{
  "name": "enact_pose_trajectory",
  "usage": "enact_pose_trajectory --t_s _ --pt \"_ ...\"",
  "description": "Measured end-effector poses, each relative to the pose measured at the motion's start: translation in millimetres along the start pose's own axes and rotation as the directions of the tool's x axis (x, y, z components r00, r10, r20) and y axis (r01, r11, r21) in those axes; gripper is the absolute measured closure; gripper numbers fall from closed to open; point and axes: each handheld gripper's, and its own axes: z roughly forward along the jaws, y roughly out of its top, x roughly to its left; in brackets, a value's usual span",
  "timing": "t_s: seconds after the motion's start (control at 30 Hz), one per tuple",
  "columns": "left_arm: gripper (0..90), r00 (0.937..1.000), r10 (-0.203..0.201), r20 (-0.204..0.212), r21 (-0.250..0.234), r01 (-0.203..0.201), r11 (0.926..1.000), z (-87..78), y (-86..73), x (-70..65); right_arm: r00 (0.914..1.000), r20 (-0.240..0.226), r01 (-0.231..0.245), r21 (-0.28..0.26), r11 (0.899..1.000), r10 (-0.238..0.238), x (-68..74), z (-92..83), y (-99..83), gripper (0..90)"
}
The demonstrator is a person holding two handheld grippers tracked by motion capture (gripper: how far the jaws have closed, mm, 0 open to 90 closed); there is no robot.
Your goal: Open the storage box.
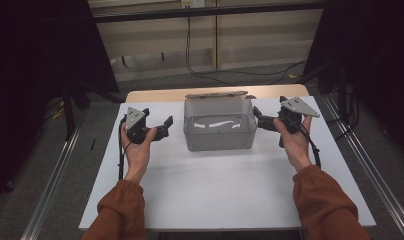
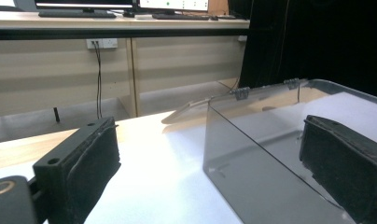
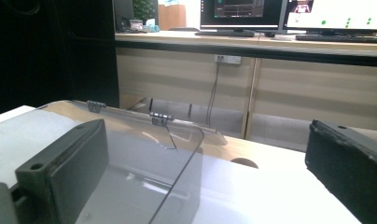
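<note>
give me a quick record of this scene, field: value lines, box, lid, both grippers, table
box: clear plastic box, upright at the middle of the table, nothing visible inside
lid: open, hinged at the far rim, folded back behind the box
left gripper: jaws open, held beside the box's left wall, holding nothing
right gripper: jaws open, at the box's right wall, holding nothing; contact cannot be told
table: white top, wooden strip along the far edge
hands: one on each gripper, orange sleeves
</note>
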Motion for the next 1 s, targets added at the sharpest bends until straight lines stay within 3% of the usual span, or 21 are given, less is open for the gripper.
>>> enact_pose_trajectory --t_s 0.17,0.3,0.4,0.6,0.87,1.0 --pt "5.4 1.0 -0.003 0.003 -0.017 0.003 0.9998 -6.9 0.1 -6.6 0.9999 0.011 0.008 -0.015 1.0 -0.008 1.5 -9.3 -1.9 0.0" --pt "5.4 0.9996 0.022 0.016 -0.024 -0.022 0.9995 -14.4 -3.4 -10.8 0.9996 0.021 0.016 -0.021 1.0 -0.016 1.6 -18.6 -4.9 0.0" --pt "5.4 0.9999 0.0 0.016 -0.031 0.001 0.9995 -19.7 -6.1 -10.5 0.9994 0.03 0.018 -0.029 0.999 -0.017 1.1 -24.6 -6.6 0.0" --pt "5.4 0.9999 0.01 0.011 -0.015 -0.009 0.9998 -28.4 -12.6 -13.6 0.9992 0.032 0.023 -0.037 0.999 -0.022 2.3 -36.4 -10.3 0.0" --pt "5.1 0.9999 0.009 0.004 -0.03 -0.009 0.9995 -43.5 -18.9 -23.4 0.9991 0.031 0.029 -0.038 0.999 -0.028 4.3 -48.5 -17.7 0.0" --pt "5.2 0.9999 -0.01 0.01 -0.025 0.01 0.9996 -46.9 -23.5 -26.3 0.9996 0.02 0.022 -0.038 0.999 -0.021 6.5 -53.4 -20.2 0.0"
